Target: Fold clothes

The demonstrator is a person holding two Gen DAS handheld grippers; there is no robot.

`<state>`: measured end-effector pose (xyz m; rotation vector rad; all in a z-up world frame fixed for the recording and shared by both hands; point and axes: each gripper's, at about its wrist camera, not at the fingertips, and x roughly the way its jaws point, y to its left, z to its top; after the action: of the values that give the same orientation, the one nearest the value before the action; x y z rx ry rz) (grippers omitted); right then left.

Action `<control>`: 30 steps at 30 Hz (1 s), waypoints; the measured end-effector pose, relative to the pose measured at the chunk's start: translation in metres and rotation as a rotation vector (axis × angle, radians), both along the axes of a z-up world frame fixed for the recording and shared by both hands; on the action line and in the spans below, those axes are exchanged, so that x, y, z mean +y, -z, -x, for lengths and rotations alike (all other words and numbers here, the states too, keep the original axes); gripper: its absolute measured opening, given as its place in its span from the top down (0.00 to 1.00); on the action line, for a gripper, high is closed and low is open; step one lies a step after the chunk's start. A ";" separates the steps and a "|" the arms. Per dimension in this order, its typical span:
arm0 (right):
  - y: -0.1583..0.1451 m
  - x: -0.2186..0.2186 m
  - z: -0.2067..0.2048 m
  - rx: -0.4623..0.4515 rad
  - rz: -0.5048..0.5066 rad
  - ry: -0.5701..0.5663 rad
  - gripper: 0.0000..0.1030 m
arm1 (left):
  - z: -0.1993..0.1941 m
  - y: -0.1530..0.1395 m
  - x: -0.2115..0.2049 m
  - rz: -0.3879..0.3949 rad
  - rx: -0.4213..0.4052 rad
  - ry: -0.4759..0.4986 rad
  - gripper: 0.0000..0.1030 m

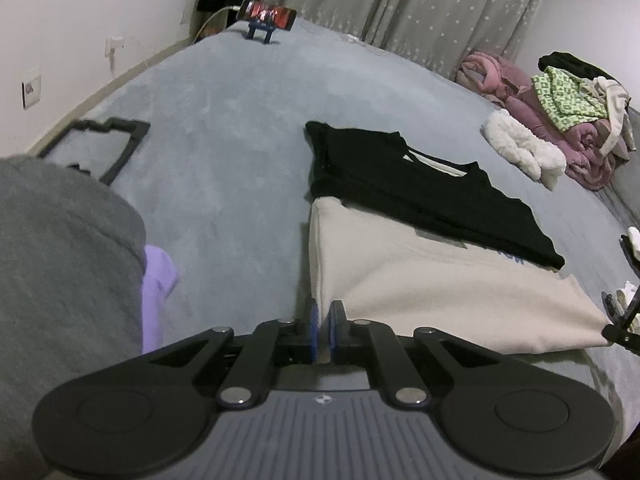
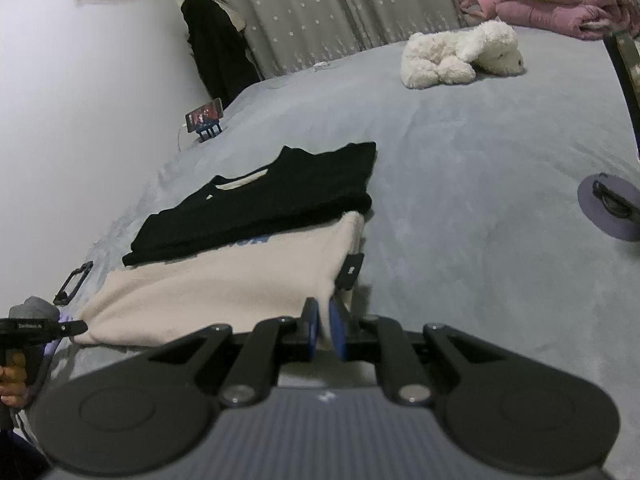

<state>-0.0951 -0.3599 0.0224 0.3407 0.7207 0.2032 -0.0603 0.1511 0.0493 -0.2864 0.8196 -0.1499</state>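
A cream garment (image 1: 420, 280) lies on the grey bed, stretched between both grippers; it also shows in the right wrist view (image 2: 224, 292). A folded black shirt (image 1: 420, 188) lies just beyond it, overlapping its far edge, and shows in the right wrist view too (image 2: 272, 196). My left gripper (image 1: 324, 332) is shut on the garment's near left corner. My right gripper (image 2: 325, 332) is shut on the near right corner. The right gripper shows at the left view's right edge (image 1: 618, 330). The left gripper shows at the right view's left edge (image 2: 76, 326).
A phone on a blue stand (image 1: 266, 16) sits at the far edge of the bed. A white plush toy (image 2: 460, 56) and a heap of pink and green bedding (image 1: 560, 112) lie to the right. A black frame (image 1: 100, 148) lies left. A grey-sleeved arm (image 1: 60, 280) fills the near left.
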 end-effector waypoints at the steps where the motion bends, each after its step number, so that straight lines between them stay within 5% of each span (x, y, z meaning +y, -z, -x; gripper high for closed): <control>1: -0.001 0.001 0.001 -0.004 0.004 -0.003 0.92 | -0.001 0.002 -0.001 -0.009 0.002 0.002 0.95; 7: 0.012 0.012 -0.010 0.073 0.102 -0.014 0.90 | -0.006 -0.001 -0.004 -0.062 -0.029 -0.008 0.87; 13: 0.002 0.007 -0.007 0.004 0.075 0.011 0.68 | -0.013 -0.005 -0.008 -0.106 -0.064 -0.020 0.79; 18: 0.003 0.009 -0.024 -0.013 0.128 0.027 0.68 | -0.035 -0.006 -0.018 -0.152 -0.071 -0.012 0.77; 25: 0.012 0.024 -0.063 -0.008 0.201 -0.010 0.68 | -0.043 -0.003 -0.010 -0.109 0.002 -0.012 0.72; 30: 0.021 0.025 -0.075 0.018 0.216 -0.009 0.85 | -0.032 0.003 -0.007 -0.145 0.067 0.025 0.71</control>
<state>-0.0200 -0.3349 0.0016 0.1335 0.7548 0.1293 -0.0279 0.1439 0.0464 -0.1454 0.8959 -0.1040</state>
